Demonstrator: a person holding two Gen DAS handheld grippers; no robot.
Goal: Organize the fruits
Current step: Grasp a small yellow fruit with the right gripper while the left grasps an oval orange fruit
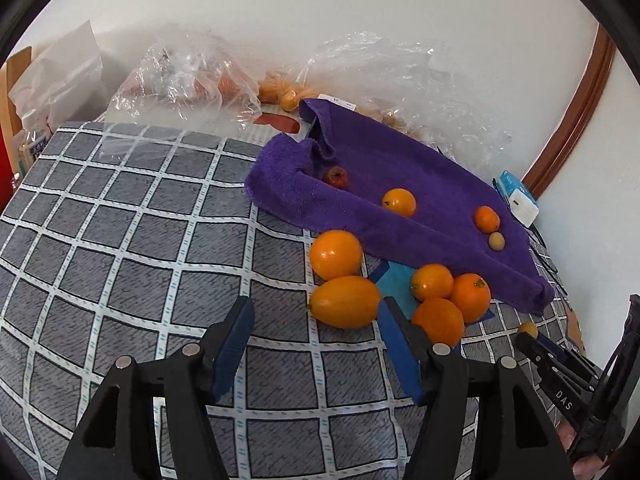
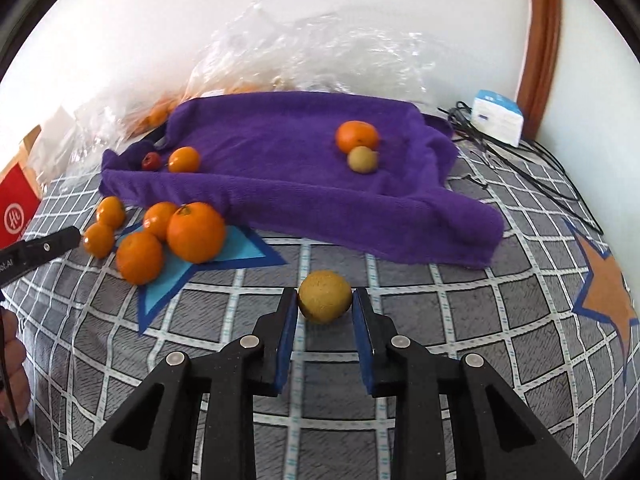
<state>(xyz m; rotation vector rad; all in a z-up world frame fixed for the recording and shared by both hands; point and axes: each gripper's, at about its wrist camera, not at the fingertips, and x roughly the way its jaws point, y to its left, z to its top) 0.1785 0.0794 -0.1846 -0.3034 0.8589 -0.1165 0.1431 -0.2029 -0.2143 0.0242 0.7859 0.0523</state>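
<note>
With your right gripper (image 2: 325, 306) clenched on a tan fruit (image 2: 325, 296) and left gripper (image 1: 316, 320) released, four fruits remain on the purple towel (image 2: 280, 184).

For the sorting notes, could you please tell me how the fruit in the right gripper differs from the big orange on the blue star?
The held fruit is dull yellow-brown; the big orange is bright orange with a green stem end. The held fruit is pinched in the right gripper, apart from the others; the orange rests on the blue star, touching other oranges. Both are round and off the purple towel.
</note>
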